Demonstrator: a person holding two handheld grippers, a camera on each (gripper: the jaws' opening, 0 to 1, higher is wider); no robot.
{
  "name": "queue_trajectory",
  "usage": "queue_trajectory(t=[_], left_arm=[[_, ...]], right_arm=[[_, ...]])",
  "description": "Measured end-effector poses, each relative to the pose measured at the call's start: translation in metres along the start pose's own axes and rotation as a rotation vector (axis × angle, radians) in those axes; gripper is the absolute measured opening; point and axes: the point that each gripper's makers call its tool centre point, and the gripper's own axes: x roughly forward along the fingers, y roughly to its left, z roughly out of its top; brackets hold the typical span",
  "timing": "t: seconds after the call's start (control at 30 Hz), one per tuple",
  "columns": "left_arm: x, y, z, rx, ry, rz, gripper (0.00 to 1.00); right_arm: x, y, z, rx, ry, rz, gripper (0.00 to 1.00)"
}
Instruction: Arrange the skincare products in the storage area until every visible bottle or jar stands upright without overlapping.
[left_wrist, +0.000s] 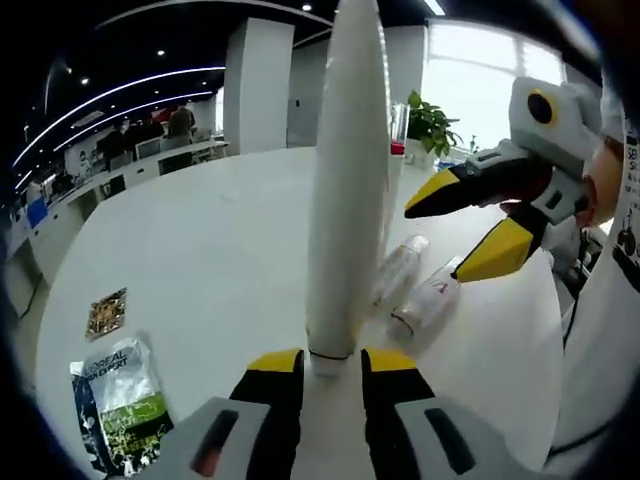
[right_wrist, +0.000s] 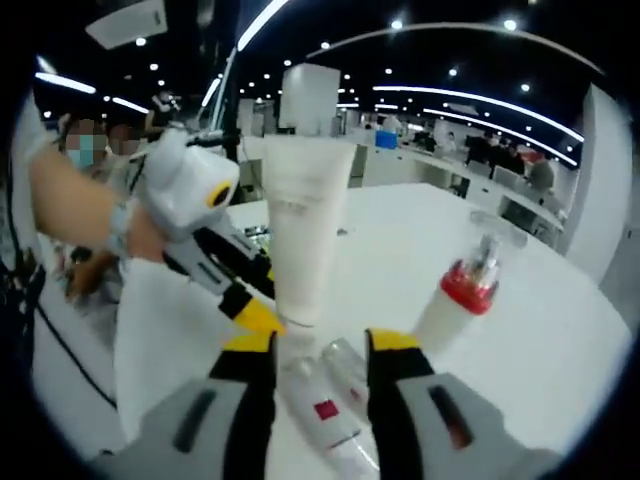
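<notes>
White tube (left_wrist: 345, 180): left claw (left_wrist: 331, 362) gripping it, standing cap-down on counter (left_wrist: 200, 250).
Small bottles (left_wrist: 412, 290): lying beside tube, waiting.
Right claw (right_wrist: 320, 345): hanging open.

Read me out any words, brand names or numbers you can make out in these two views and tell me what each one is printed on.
"L'OREAL PARIS": on the sachet lying on the white table; its smaller print is too blurred to read.
White tube: faint print, unreadable.
Small bottle with red label lying on the table: label too small to read.
Patterned square packet: no legible text.
</notes>
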Motion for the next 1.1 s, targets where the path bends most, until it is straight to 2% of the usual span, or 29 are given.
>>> queue_trajectory(t=[0.23, 0.4, 0.43, 0.5, 0.63, 0.87, 0.9, 0.97, 1.0, 1.1], left_arm=[[0.0, 0.005, -0.003, -0.048, -0.02, 0.054, 0.23], [0.002, 0.007, -0.015, -0.091, 0.008, 0.063, 0.21], [0.0, 0.008, -0.013, -0.086, -0.009, 0.066, 0.21], [-0.001, 0.009, -0.013, -0.096, -0.006, 0.074, 0.2], [-0.001, 0.015, -0.013, -0.062, -0.005, 0.106, 0.2], [0.001, 0.022, -0.011, -0.087, -0.011, 0.127, 0.2], [0.0, 0.022, -0.011, -0.099, -0.012, 0.124, 0.2], [0.0, 0.012, -0.007, -0.2, -0.03, 0.08, 0.2], [-0.001, 0.011, -0.004, -0.209, -0.044, 0.076, 0.2], [-0.002, 0.006, -0.001, -0.168, -0.054, 0.089, 0.18]], right_arm=[[-0.014, -0.014, 0.005, 0.078, -0.036, -0.054, 0.33], [-0.021, -0.024, -0.007, 0.08, -0.015, -0.1, 0.32], [-0.022, -0.026, -0.009, 0.084, -0.012, -0.108, 0.31], [-0.024, -0.029, -0.015, 0.11, -0.004, -0.119, 0.31], [-0.026, -0.032, -0.026, 0.117, 0.028, -0.14, 0.3], [-0.031, -0.037, -0.031, 0.118, 0.043, -0.166, 0.3], [-0.032, -0.038, -0.032, 0.12, 0.047, -0.172, 0.3], [-0.033, -0.039, -0.034, 0.124, 0.053, -0.18, 0.29], [-0.033, -0.039, -0.035, 0.125, 0.054, -0.185, 0.29], [-0.034, -0.041, -0.038, 0.133, 0.057, -0.2, 0.29]])
